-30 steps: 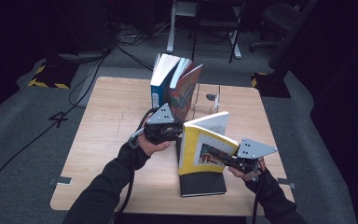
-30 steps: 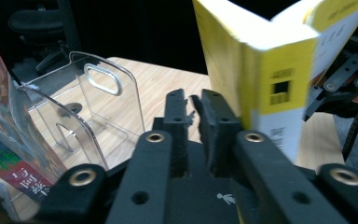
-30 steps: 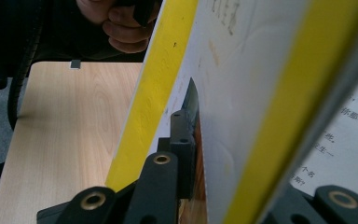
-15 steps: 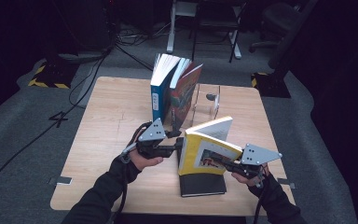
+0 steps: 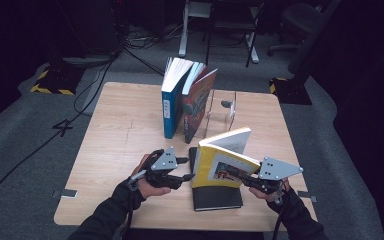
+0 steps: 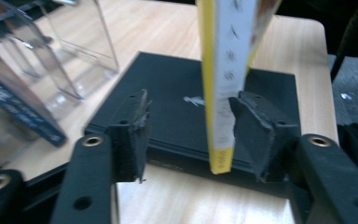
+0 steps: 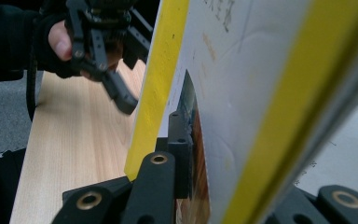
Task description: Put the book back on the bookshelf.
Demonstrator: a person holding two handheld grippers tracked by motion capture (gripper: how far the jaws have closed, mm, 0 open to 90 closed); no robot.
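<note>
A yellow book (image 5: 224,161) hangs tilted over a black book (image 5: 217,198) that lies flat near the table's front edge. My right gripper (image 5: 246,177) is shut on its cover from the right; in the right gripper view (image 7: 233,154) one pad (image 7: 181,140) presses the picture side. My left gripper (image 5: 185,169) sits at the book's spine on the left. In the left gripper view (image 6: 191,103) its jaws have just been opening: the yellow book (image 6: 223,93) stands between them close by the right pad (image 6: 254,126), well apart from the left pad, above the black book (image 6: 172,93).
A blue book (image 5: 172,97) and a red-covered book (image 5: 198,106) stand upright mid-table against a clear acrylic holder (image 5: 223,112). Bare wooden table (image 5: 115,130) lies to the left. Cables and chair legs are on the floor beyond the far edge.
My left gripper has come down and toward the front edge, and its jaws have spread off the yellow book's spine. The yellow book has sunk slightly in the right gripper.
</note>
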